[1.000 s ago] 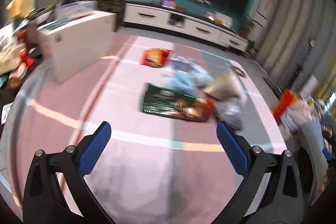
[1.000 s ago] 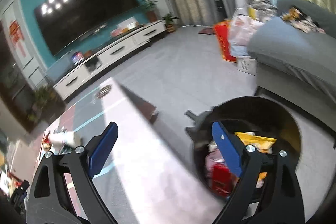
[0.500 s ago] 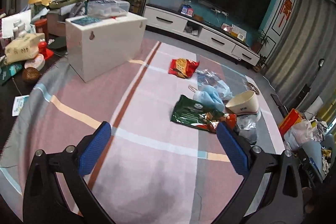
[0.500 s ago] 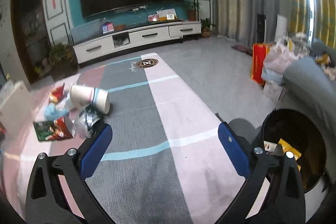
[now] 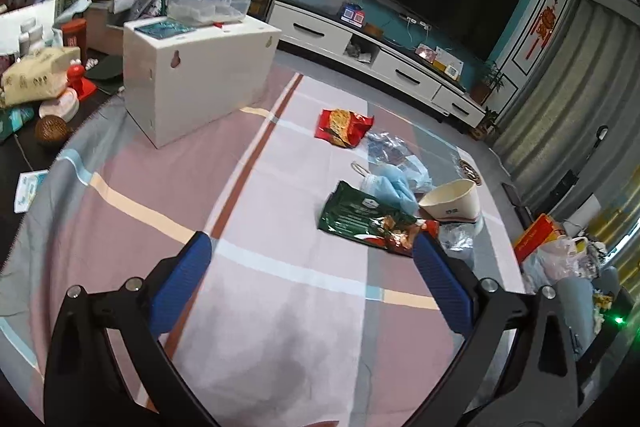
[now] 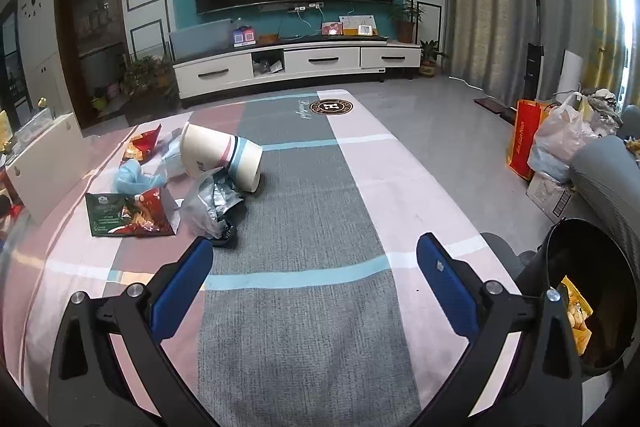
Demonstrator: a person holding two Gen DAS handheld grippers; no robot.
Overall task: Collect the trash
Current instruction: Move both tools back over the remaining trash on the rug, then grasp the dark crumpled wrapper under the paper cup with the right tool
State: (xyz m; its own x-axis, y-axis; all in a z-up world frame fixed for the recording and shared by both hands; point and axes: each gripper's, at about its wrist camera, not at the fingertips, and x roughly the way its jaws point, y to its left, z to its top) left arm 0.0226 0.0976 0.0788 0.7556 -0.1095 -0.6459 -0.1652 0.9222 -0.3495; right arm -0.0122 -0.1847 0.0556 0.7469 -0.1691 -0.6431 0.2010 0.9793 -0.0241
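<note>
Fingers — left gripper (image 5: 310, 259) spread, empty | right gripper (image 6: 314, 263) spread, empty | paper cup (image 6: 218, 157) on its side by snack bag (image 6: 128, 213) | bin (image 6: 592, 291) beyond worktop (image 6: 304, 211) right edge

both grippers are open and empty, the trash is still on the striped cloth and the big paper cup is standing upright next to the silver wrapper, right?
Not quite: the large white paper cup with pink and blue bands lies tipped on its side, as the right wrist view shows. The rest holds: the left gripper and right gripper are open and empty, and the cup is beside the crumpled silver foil wrapper on the striped cloth.
</note>
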